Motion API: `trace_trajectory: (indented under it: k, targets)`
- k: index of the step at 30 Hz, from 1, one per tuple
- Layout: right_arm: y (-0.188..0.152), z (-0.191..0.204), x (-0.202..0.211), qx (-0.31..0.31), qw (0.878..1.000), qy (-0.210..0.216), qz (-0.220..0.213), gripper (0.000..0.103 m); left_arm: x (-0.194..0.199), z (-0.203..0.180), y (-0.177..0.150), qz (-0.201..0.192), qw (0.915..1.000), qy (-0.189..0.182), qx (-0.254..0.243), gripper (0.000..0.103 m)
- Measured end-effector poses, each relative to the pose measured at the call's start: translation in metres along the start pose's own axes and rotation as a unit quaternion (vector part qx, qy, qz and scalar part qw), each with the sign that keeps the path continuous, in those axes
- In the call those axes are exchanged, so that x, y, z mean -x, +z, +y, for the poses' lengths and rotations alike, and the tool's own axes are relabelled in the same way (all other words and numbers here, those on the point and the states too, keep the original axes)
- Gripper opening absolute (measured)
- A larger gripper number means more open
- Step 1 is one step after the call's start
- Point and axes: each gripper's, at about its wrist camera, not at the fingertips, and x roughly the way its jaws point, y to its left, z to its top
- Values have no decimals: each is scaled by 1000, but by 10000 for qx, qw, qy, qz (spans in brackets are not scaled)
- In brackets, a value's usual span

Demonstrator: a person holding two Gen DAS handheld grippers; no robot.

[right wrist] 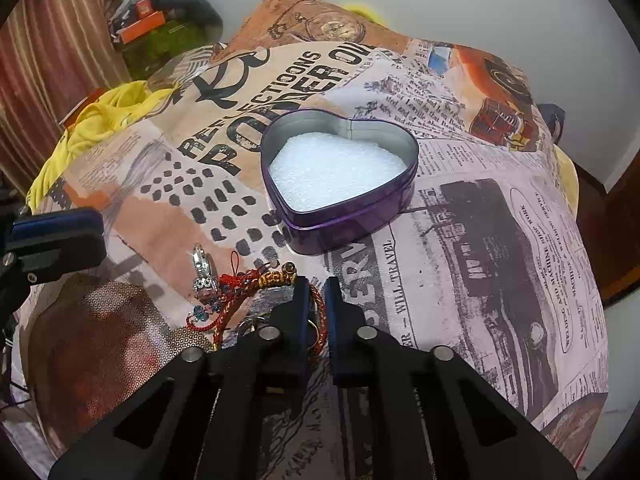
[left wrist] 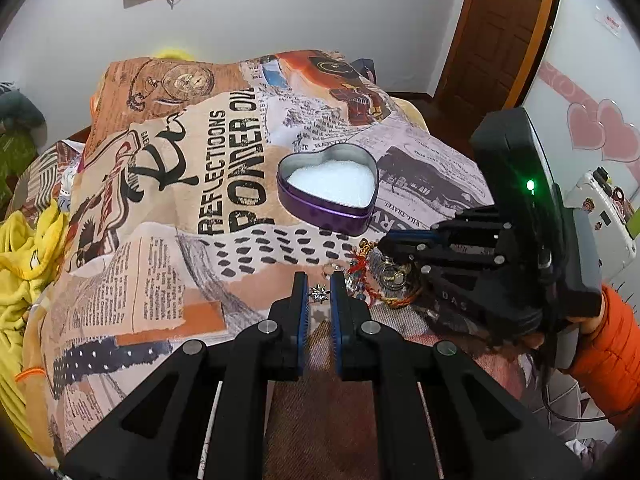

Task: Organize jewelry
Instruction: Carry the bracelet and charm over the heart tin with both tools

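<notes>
A purple heart-shaped tin [left wrist: 328,192] with white foam lining stands open on the printed cloth; it also shows in the right wrist view [right wrist: 340,184]. My left gripper [left wrist: 319,286] has its jaws narrowly apart around a small silver star-shaped piece [left wrist: 319,293]. A pile of jewelry [left wrist: 380,276] with red cord and gold beads lies just right of it. My right gripper [right wrist: 317,292] has its jaws closed on a red-and-gold braided bracelet [right wrist: 320,304] at the pile's edge. A silver charm [right wrist: 204,270] and gold beads [right wrist: 276,278] lie to its left.
The printed newspaper-pattern cloth [right wrist: 480,220] covers a rounded surface that drops away at the edges. Yellow fabric [left wrist: 24,248] lies at the left. A wooden door [left wrist: 496,40] and a white case [left wrist: 600,220] are at the right.
</notes>
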Motion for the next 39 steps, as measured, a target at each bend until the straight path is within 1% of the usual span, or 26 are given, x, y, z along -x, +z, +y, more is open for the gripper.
trace_trajectory:
  k: [5, 12, 20, 31, 35, 39]
  targets:
    - [-3, 0, 12, -80, 9999, -93, -105, 3, 5, -3, 8, -107, 9999, -12, -19, 9]
    - [-3, -8, 47, -193, 9985, -197, -464, 3, 9, -9, 19, -223, 9997, -9, -81, 9]
    - [10, -12, 78, -262, 9944, -400, -944, 3, 7, -11, 40, -346, 9993, 36, -152, 9]
    - [38, -20, 81, -417, 9886, -564, -1332, 3, -3, -14, 76, -545, 9979, 69, -329, 9]
    - [49, -24, 73, -486, 9882, -496, -1366, 3, -12, -12, 86, -544, 9979, 38, -338, 9]
    - [57, -29, 61, -543, 9886, -427, -1338, 3, -25, -7, 92, -459, 9985, -16, -300, 9]
